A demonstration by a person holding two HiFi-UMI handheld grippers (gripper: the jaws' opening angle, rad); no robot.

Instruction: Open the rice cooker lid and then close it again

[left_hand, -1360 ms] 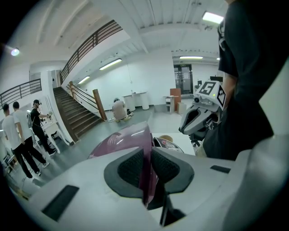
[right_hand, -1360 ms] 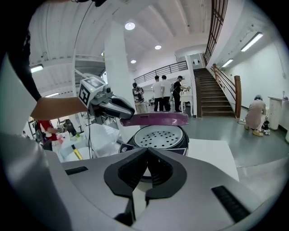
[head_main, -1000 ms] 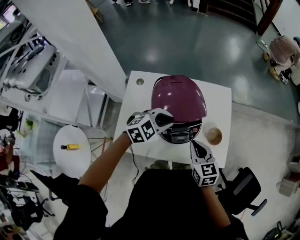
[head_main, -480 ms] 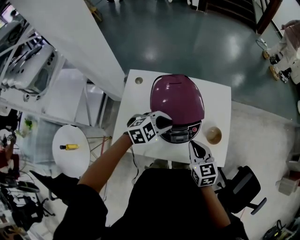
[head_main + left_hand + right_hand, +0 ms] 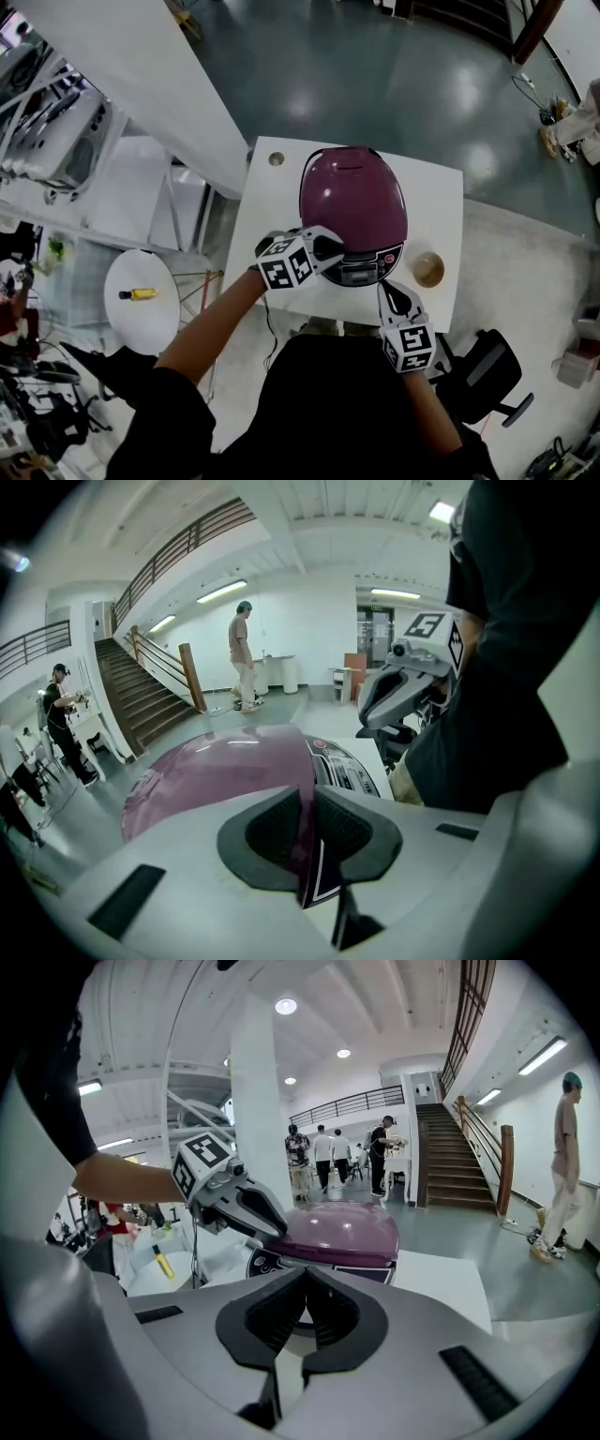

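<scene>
Left gripper has sunk slightly since a second ago, and the purple lid has gone lower with it. Right gripper has not shifted.

Rice cooker: upright at the middle of the white desk. Lid now down over the body. Control panel faces the person.

Left jaws: nearly together, only a thin slit between the pads, with the lid's purple showing through it. Tips rest on the lid's front-left edge, just above the panel. No grasp visible. In the right gripper view they lie flat along the lid's rim.

Right jaws: clenched, nothing between them. They point at the cooker from the desk's near edge, apart from it.

Around: small brown bowl on the desk to the cooker's right, near but not touching. Small round object at the desk's far left corner. Off the desk to the left, a round white side table carries a yellow item. Black chair at lower right.
</scene>
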